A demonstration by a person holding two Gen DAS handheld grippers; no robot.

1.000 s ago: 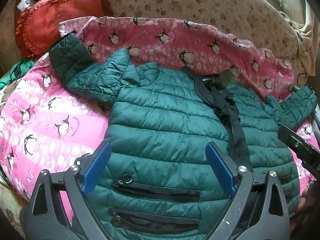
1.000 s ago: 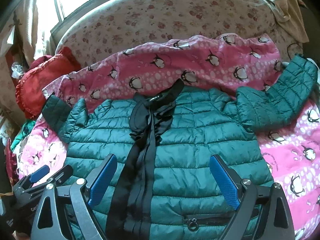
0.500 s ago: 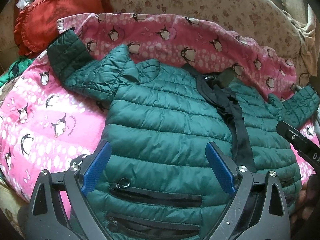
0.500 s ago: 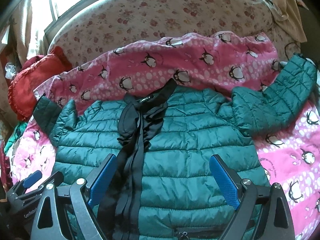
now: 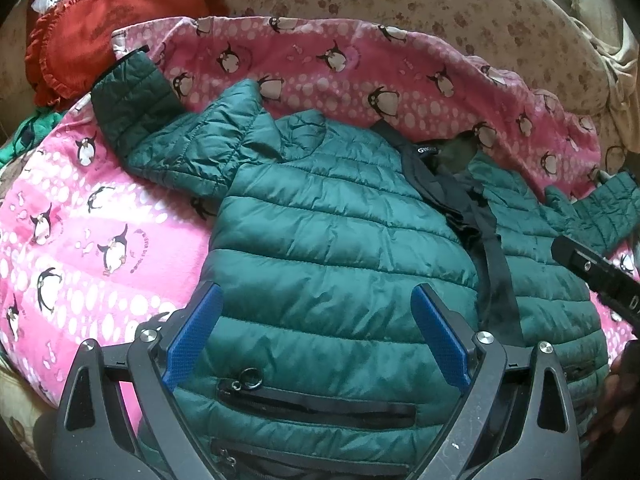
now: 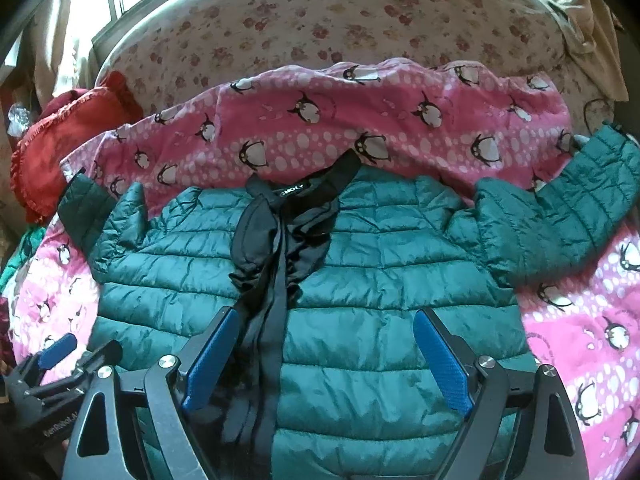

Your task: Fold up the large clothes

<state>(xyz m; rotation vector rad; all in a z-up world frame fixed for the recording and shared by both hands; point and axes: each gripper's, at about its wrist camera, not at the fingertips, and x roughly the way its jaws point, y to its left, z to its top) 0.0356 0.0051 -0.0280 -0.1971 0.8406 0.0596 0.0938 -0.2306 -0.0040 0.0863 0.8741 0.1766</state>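
Observation:
A dark green quilted jacket lies spread out, front up, on a pink penguin blanket. Its black zip placket runs down the middle, and both sleeves stretch outward. My left gripper hovers open over the jacket's lower left panel, above the zip pockets. My right gripper is over the lower right panel beside the placket. Its jaws are wide and closing. The jacket lies beneath them and the pads press on nothing. Each gripper shows at the edge of the other's view.
A red frilled cushion sits at the back left. A floral bedsheet covers the bed behind the blanket. Beige cloth is bunched at the back right. Green fabric peeks out at the left edge.
The right gripper has crept forward over the jacket, so the lower zip pocket has dropped out of its view. The left view has barely shifted.

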